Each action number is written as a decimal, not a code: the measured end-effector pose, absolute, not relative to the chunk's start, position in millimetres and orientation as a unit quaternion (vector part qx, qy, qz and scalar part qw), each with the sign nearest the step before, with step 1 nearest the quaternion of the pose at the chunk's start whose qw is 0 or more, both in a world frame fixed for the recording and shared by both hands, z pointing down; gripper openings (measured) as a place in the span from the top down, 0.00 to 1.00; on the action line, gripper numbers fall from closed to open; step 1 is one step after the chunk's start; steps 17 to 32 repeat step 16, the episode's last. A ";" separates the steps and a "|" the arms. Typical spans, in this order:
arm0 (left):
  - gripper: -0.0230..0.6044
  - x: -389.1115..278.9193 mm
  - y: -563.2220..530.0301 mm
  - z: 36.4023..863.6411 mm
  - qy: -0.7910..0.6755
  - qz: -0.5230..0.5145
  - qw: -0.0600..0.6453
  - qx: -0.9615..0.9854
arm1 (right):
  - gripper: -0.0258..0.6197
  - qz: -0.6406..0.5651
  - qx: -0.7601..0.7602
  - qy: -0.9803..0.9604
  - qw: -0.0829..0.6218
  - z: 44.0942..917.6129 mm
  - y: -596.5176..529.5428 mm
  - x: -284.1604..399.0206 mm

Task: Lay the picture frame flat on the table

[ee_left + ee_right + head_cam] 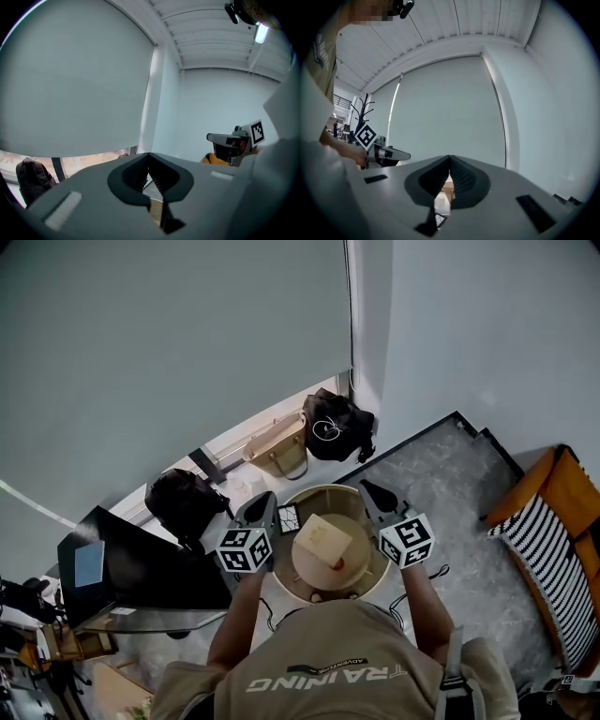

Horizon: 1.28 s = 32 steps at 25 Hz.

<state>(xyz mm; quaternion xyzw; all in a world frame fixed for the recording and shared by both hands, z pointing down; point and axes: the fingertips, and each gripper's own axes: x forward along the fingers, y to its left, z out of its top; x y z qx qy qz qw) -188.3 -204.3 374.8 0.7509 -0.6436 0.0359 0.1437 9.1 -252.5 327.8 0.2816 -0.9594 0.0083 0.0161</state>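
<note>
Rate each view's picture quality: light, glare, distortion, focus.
Head view: soft, even light, no hard shadows, straight lines slightly bowed by the wide lens. Left gripper view: heavy fisheye with black corners; the ceiling lamp flares at top right; the near jaws look soft. Right gripper view: the same fisheye and black corners, flat light, no glare.

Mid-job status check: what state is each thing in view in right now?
Left hand-held gripper: shut, empty.
Right hand-held gripper: shut, empty.
Picture frame, the tan panel: seems to lie flat on the round table, not certain.
Small dark-edged card: flat on the table.
Roller blind: drawn nearly fully down.
</note>
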 end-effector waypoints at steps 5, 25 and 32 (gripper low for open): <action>0.95 -187.9 -207.7 388.2 -0.639 0.033 0.159 0.752 | 0.95 0.019 0.274 -0.961 0.031 347.0 -255.7 5.0; 0.95 -193.9 -214.7 406.4 -0.637 0.054 0.171 0.750 | 0.95 0.024 0.253 -0.966 0.049 366.9 -263.1 -6.8; 0.95 -193.9 -214.7 406.4 -0.637 0.054 0.171 0.750 | 0.95 0.024 0.253 -0.966 0.049 366.9 -263.1 -6.8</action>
